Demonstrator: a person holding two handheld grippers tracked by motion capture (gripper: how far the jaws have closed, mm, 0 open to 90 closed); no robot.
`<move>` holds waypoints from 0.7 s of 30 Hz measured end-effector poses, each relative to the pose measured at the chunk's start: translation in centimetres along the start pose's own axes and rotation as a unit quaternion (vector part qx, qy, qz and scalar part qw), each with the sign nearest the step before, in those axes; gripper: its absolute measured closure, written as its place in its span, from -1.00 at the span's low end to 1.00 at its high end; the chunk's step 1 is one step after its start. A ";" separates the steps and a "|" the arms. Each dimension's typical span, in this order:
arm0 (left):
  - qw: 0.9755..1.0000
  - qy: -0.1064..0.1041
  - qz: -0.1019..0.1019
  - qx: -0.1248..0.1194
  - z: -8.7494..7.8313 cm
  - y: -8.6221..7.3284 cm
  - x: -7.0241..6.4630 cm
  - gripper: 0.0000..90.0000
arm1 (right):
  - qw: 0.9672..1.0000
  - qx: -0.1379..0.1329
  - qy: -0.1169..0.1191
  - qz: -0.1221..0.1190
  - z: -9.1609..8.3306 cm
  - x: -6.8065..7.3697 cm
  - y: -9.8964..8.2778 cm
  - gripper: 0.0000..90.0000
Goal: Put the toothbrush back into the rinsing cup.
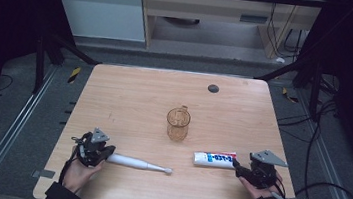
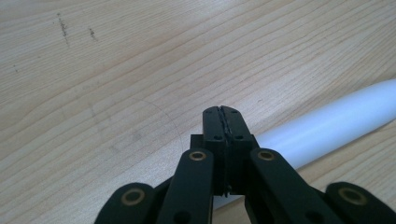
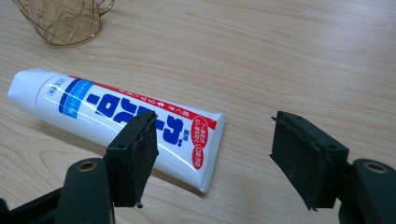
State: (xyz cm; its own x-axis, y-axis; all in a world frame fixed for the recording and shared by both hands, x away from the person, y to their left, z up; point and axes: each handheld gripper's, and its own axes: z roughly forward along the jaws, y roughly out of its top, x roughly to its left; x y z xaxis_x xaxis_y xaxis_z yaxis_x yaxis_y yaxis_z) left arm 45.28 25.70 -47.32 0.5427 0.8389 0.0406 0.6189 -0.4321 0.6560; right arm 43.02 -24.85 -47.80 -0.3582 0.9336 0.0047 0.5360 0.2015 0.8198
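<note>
A white electric toothbrush (image 1: 137, 163) lies on the wooden table (image 1: 134, 99) near the front left, head pointing right. My left gripper (image 1: 107, 154) sits at its handle end. In the left gripper view that gripper (image 2: 222, 119) is shut with nothing between its jaws, and the white handle (image 2: 336, 123) runs off to the right just beside and below them. A white, blue and red toothpaste tube (image 1: 214, 158) lies at the front right. My right gripper (image 3: 217, 142) is open over the tube's (image 3: 116, 112) crimped end, one jaw above the tube, the other over bare table. An amber see-through cup (image 1: 177, 124) stands mid-table.
A small black round disc (image 1: 213, 88) lies near the table's far edge. Metal rails and cables run along the floor on both sides. The cup's base (image 3: 60, 21) shows at the top left of the right gripper view, beyond the tube's cap.
</note>
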 end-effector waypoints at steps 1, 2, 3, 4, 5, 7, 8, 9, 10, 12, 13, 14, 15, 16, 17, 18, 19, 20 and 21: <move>1.000 0.000 -0.001 0.000 0.0 0.0 0.0 0.98 | 1.000 0.001 0.001 0.002 0.0 0.0 0.0 -0.31; 1.000 -0.001 -0.001 0.000 0.0 -0.1 0.0 0.98 | 1.000 0.001 0.002 0.003 0.0 0.0 0.0 -0.31; 1.000 -0.001 -0.001 0.000 0.0 -0.1 0.0 0.98 | 1.000 0.001 0.002 0.003 0.0 0.0 0.0 -0.31; 1.000 -0.001 -0.001 0.000 -0.1 -0.1 0.0 0.98 | 1.000 0.000 0.001 0.002 0.0 0.0 0.0 -0.31; 1.000 -0.002 -0.001 0.000 -0.1 -0.1 -0.1 0.98 | 1.000 0.000 0.001 0.002 -0.1 0.0 0.0 -0.31; 1.000 -0.004 -0.001 0.000 -0.2 -0.2 -0.2 0.98 | 1.000 0.001 0.001 0.002 -0.1 0.0 0.0 -0.31; 1.000 -0.005 0.001 0.000 -0.3 -0.3 -0.3 0.98 | 1.000 0.001 0.001 0.001 -0.1 0.0 0.0 -0.31; 1.000 -0.005 0.001 0.000 -0.3 -0.3 -0.3 0.98 | 1.000 0.001 0.001 0.001 -0.1 0.0 0.0 -0.31; 1.000 -0.005 0.002 0.002 -0.4 -0.3 -0.4 0.98 | 1.000 0.001 0.001 0.001 -0.1 0.0 0.0 -0.31; 1.000 -0.005 0.005 0.002 -0.5 -0.4 -0.6 0.98 | 1.000 0.000 -0.001 -0.001 0.0 0.0 0.0 -0.31; 1.000 -0.005 0.005 0.002 -0.5 -0.4 -0.6 0.98 | 1.000 0.000 -0.001 -0.001 0.0 0.0 0.0 -0.31; 1.000 -0.005 0.006 0.002 -0.6 -0.5 -0.6 0.98 | 1.000 0.001 -0.001 -0.001 0.0 0.0 0.0 -0.31; 1.000 -0.007 0.007 0.003 -0.7 -0.6 -0.8 0.98 | 1.000 0.001 -0.001 -0.001 0.0 0.0 0.0 -0.31; 1.000 -0.007 0.007 0.003 -0.7 -0.6 -0.8 0.98 | 1.000 0.001 -0.001 -0.001 0.0 0.0 0.0 -0.31; 1.000 -0.006 0.012 0.004 -0.7 -0.6 -1.0 0.98 | 1.000 0.001 0.000 0.002 -0.1 0.0 0.0 -0.31; 1.000 -0.008 0.013 0.005 -0.7 -0.6 -1.1 0.98 | 1.000 0.001 0.000 0.002 -0.1 0.0 0.0 -0.31; 1.000 -0.009 0.013 0.005 -0.7 -0.7 -1.2 0.98 | 1.000 0.001 -0.001 -0.001 0.0 0.0 0.0 -0.31; 1.000 -0.009 0.013 0.005 -0.7 -0.7 -1.2 0.98 | 1.000 0.001 0.000 -0.001 0.0 0.0 0.0 -0.31; 1.000 -0.010 0.014 0.006 -0.8 -0.7 -1.3 0.98 | 1.000 0.001 -0.001 -0.002 0.0 0.0 0.0 -0.31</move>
State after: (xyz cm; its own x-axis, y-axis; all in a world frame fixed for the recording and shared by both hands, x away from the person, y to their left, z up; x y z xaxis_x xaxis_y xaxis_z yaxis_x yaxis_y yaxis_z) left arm 43.74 25.16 -47.23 0.5716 0.8193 0.0438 0.6101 -0.4602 0.6450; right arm 42.99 -24.88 -47.79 -0.3589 0.9334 0.0002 0.5356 0.2057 0.8190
